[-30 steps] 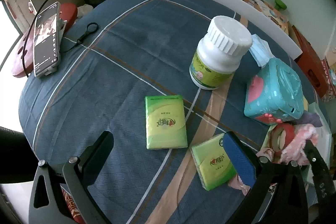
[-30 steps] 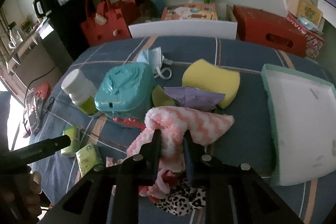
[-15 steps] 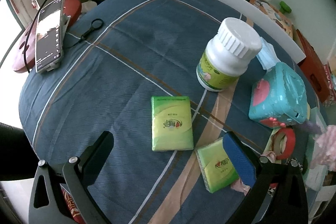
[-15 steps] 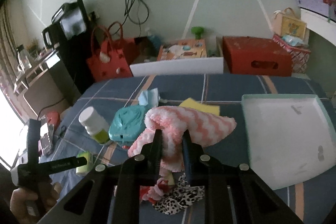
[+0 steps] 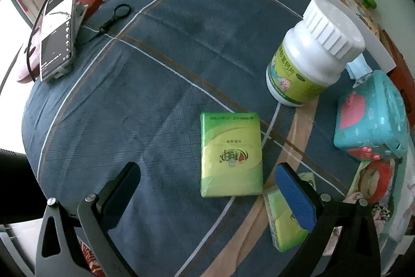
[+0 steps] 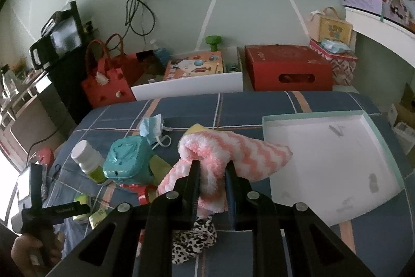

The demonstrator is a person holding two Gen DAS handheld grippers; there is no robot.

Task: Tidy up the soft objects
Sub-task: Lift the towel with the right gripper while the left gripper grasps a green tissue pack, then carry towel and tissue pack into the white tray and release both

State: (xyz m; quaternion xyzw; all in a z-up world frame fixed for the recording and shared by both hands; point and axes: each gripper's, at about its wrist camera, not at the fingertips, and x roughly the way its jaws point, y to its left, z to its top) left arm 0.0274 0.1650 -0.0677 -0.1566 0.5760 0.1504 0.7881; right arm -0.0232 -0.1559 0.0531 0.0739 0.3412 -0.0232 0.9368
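My right gripper is shut on a pink and white zigzag towel and holds it up above the blue plaid cloth, left of the white tray. A leopard print scrunchie lies under it. My left gripper is open and low over a green tissue pack; a second green tissue pack lies partly behind its right finger. A yellow sponge peeks out behind the towel.
A white pill bottle, a teal box, a blue face mask and red tape stand on the cloth. A phone lies at the far left edge. Red bag and boxes stand behind the table.
My right gripper has lifted the towel up off the pile and toward the tray. My left gripper has moved lower and closer to the first tissue pack.
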